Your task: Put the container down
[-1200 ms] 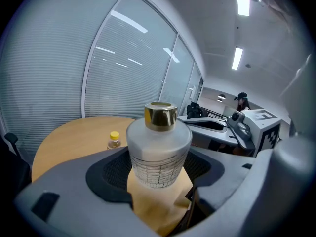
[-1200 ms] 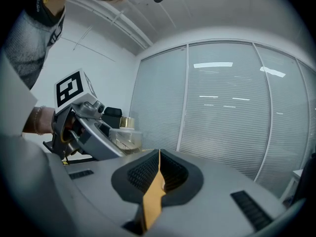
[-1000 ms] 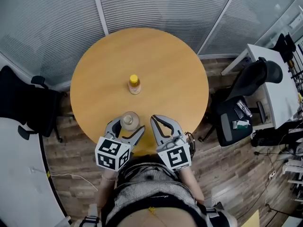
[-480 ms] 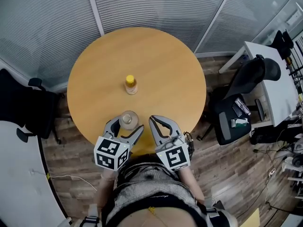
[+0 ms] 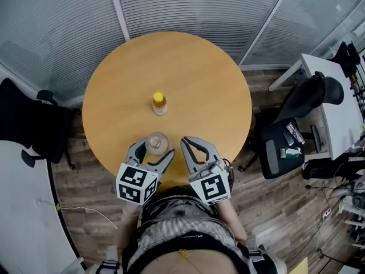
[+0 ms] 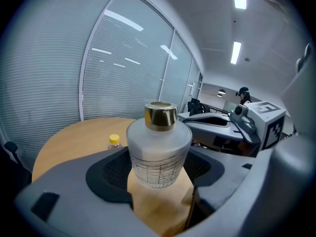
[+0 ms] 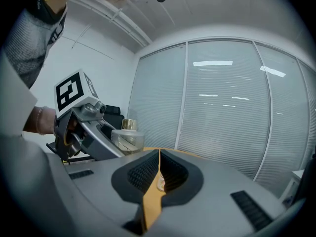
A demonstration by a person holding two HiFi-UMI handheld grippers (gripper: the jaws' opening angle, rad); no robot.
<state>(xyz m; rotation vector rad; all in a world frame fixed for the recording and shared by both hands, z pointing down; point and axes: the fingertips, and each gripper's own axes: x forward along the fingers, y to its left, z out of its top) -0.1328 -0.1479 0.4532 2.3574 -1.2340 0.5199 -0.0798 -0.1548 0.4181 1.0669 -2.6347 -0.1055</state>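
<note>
A frosted glass container [image 5: 157, 143] with a gold cap sits between the jaws of my left gripper [image 5: 154, 149], near the front edge of the round wooden table [image 5: 199, 79]. In the left gripper view both pads press the container [image 6: 159, 149] at its ribbed lower body, so my left gripper [image 6: 159, 174] is shut on it. I cannot tell whether its base touches the table. My right gripper [image 5: 188, 144] hovers just to the right, its jaws shut on nothing [image 7: 158, 169]. From the right gripper view the container [image 7: 128, 138] shows at the left.
A small bottle with a yellow cap [image 5: 159, 103] stands near the table's middle. Black office chairs stand left [image 5: 28, 124] and right [image 5: 291, 130] of the table. A white desk [image 5: 336, 113] is at far right. Glass walls with blinds [image 5: 199, 4] run behind.
</note>
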